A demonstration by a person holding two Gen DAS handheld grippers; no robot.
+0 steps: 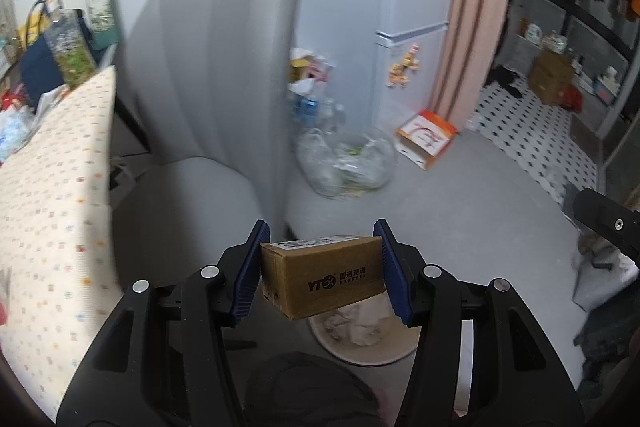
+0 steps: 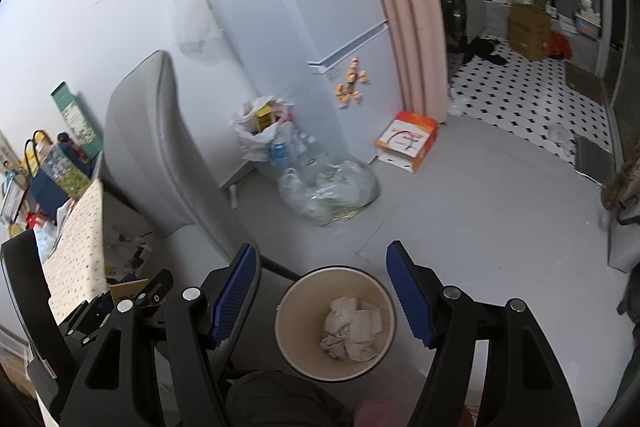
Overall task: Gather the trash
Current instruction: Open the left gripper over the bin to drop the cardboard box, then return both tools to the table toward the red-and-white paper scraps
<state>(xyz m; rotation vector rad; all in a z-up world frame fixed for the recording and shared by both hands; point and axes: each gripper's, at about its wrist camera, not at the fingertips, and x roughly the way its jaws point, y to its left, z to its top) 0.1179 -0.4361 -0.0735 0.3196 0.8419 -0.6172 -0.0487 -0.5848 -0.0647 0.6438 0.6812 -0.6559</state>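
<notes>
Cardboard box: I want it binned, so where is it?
Left wrist view: the cardboard box sits clamped in the left gripper, just above the trash bin.

Matt brown corrugated cardboard on the YTO Express box (image 1: 320,273), printed paper label along its top edge. Ribbed blue rubbery pads (image 1: 250,275) on the left gripper (image 1: 320,271), mounted to black matt plastic arms with shiny metal pivot pins. Same finish on the right gripper (image 2: 326,297). Smooth cream plastic for the wastebasket (image 2: 292,323), dark rim, crumpled white paper (image 2: 352,333) inside. Soft grey upholstery cloth on the armchair (image 1: 216,67). Clear glossy crinkled plastic bag (image 2: 330,189). Printed cotton-like tablecloth (image 1: 52,195), matt. Smooth matt grey floor (image 1: 460,207).
</notes>
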